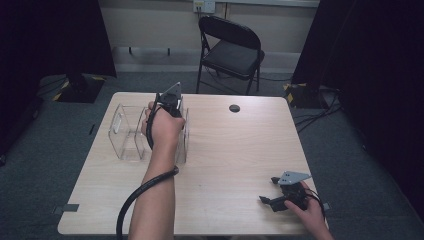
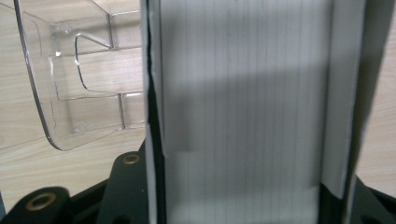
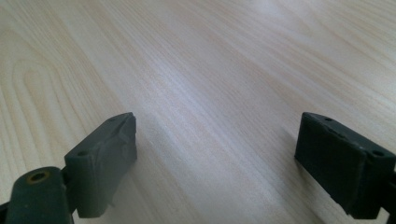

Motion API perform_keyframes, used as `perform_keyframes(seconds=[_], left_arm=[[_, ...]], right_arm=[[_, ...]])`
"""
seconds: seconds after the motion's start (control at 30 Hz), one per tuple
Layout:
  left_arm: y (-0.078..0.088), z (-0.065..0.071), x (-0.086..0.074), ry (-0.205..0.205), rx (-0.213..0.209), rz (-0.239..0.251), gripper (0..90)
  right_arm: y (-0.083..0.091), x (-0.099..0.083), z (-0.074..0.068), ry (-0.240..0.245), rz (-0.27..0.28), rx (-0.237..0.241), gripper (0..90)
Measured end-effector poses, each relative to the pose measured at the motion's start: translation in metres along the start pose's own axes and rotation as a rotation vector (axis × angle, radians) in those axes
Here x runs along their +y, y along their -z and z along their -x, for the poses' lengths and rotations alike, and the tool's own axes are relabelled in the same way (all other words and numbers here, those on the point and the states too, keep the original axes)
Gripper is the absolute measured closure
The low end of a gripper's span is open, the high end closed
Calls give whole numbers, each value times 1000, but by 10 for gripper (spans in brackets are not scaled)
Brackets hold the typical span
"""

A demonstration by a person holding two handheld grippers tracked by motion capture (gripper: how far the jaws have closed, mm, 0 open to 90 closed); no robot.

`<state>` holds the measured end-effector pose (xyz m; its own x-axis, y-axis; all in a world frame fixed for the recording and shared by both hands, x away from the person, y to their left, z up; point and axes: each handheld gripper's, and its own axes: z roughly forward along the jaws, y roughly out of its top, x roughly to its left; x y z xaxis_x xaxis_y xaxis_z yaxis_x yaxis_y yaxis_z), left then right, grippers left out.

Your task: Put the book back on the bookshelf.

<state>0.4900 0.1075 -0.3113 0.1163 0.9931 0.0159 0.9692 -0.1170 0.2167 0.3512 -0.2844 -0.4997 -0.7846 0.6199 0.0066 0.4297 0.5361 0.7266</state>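
Left gripper view: fingers clamp flat ribbed white box point(image 2: 243, 112) beside clear plastic bin point(image 2: 70, 93); right gripper point(image 3: 215, 158) wide open, empty.

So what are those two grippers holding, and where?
The left gripper clamps a white-grey box across its two sides, above the clear bin. The right gripper holds nothing.

The white ribbed block point(image 2: 243, 112) between the left gripper's jaws is blurred and runs off top and bottom; it hides part of the clear plastic container point(image 2: 84, 79).
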Motion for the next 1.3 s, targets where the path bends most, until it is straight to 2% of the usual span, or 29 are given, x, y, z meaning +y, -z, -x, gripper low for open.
perform_keyframes(seconds=[0.17,0.23,0.3,0.37,0.47,0.5,0.63,0.7,0.73,0.9,1.03,1.13,1.17,1.2,1.3], left_arm=[[3,3,1,-15,-6,21,529],[4,3,2,-4,-4,40,529],[4,2,4,-11,2,29,529],[3,3,5,2,2,37,529],[0,2,7,-11,14,51,528],[-1,2,7,-1,10,53,528],[-5,0,8,-3,2,54,527],[-6,-1,8,-1,8,72,526],[-6,-3,9,-20,7,68,526],[-5,0,8,-19,4,75,515],[-2,-2,6,-44,19,95,500],[-1,-2,3,-33,5,110,491],[0,-3,2,-51,8,109,490],[0,-1,1,-42,7,111,488],[1,-1,-1,-70,11,106,482]], right_arm=[[0,0,0,4,0,1,119],[0,0,0,3,0,1,119],[0,0,0,4,-1,2,119],[0,0,0,1,0,1,119],[0,0,0,2,-1,1,119],[0,0,0,5,1,2,119],[0,0,0,6,1,1,119],[0,0,0,5,1,2,119],[0,0,0,5,1,2,118],[0,0,0,6,2,1,118],[0,0,0,5,1,2,118],[0,0,0,6,2,1,118],[0,0,0,6,2,2,118],[0,0,0,6,2,2,119],[0,0,0,5,2,2,119]])
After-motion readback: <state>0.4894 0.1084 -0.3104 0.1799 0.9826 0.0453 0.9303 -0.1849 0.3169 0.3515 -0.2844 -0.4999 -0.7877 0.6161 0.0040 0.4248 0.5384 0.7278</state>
